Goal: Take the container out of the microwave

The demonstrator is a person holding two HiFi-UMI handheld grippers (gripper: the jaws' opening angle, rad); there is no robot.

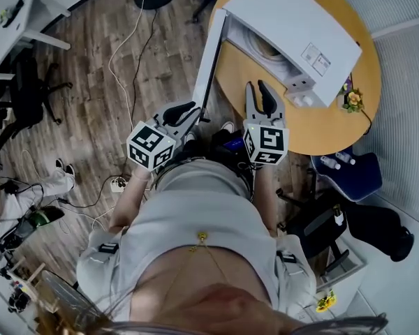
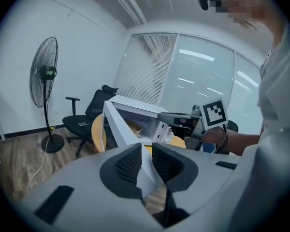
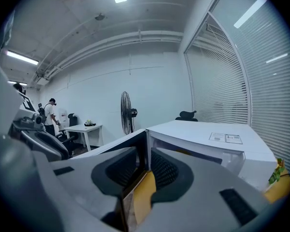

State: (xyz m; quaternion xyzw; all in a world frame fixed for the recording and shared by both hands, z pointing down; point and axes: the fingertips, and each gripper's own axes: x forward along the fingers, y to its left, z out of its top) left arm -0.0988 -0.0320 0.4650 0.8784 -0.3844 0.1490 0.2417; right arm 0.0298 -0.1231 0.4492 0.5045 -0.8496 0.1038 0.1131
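Observation:
The white microwave [image 1: 304,30] stands on a round yellow table [image 1: 335,128] with its door [image 1: 208,61] swung wide open. A tan container [image 1: 269,49] sits inside the cavity; in the left gripper view the container [image 2: 134,126] shows behind the door [image 2: 120,124]. My right gripper [image 1: 260,93] is over the table's near edge, pointing at the cavity, jaws open and empty. My left gripper [image 1: 188,112] hangs off the table just left of the door's free edge, also open with nothing between its jaws. Both are short of the container.
A pot of yellow flowers [image 1: 353,100] stands beside the microwave's far end. Cables and a power strip [image 1: 119,183] lie on the wood floor. A standing fan [image 2: 43,71] and an office chair [image 2: 87,115] are beyond the table. A dark chair [image 1: 349,174] sits at right.

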